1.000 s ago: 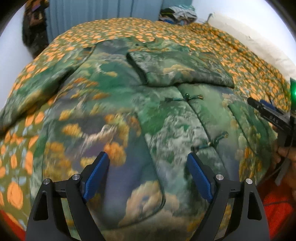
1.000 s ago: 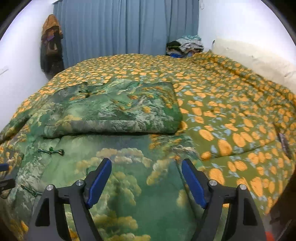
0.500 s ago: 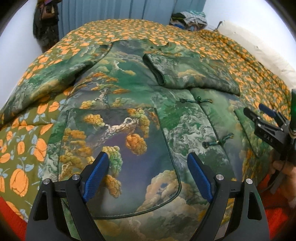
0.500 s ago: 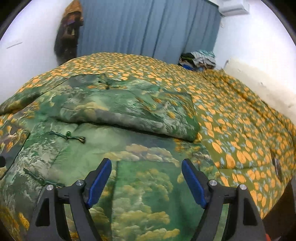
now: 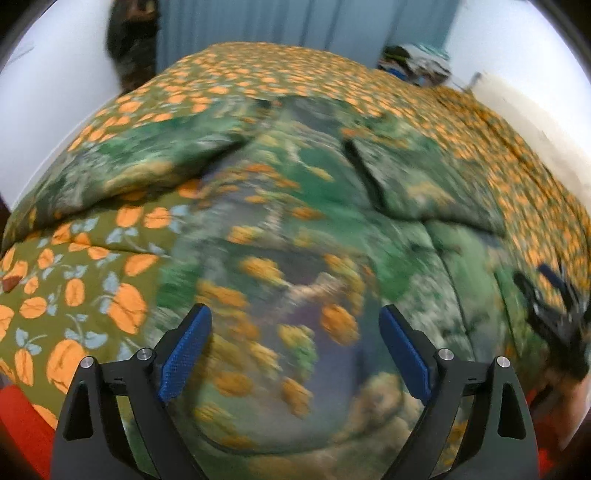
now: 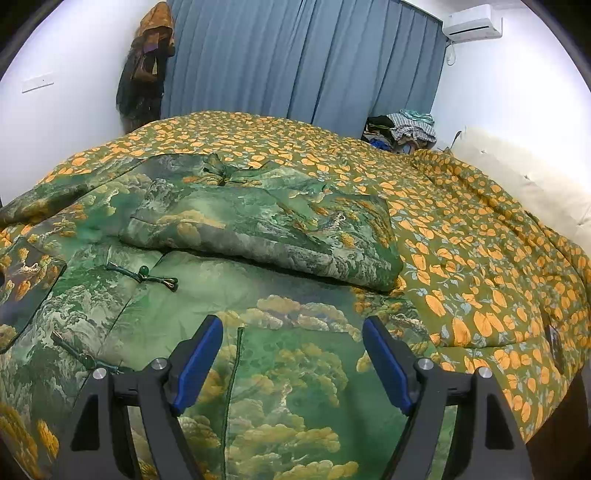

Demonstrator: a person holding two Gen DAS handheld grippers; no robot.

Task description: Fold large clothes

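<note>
Hovering spread and empty, left gripper (image 5: 295, 350) having just widened, right gripper (image 6: 291, 360) over the green landscape-print padded jacket (image 6: 258, 369), right sleeve (image 6: 266, 229) already folded across, presumably lining up the next fold.

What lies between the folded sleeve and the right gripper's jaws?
Only the jacket's green front panel, bare of other objects, from the folded sleeve to the right gripper, in the right wrist view.

No legible text, label, brand or number in either view. Left wrist view too motion-blurred to read anything. Air conditioner (image 6: 473, 22), high on far right wall: no readable marking. White wall plate (image 6: 37, 83), far left: blank.
</note>
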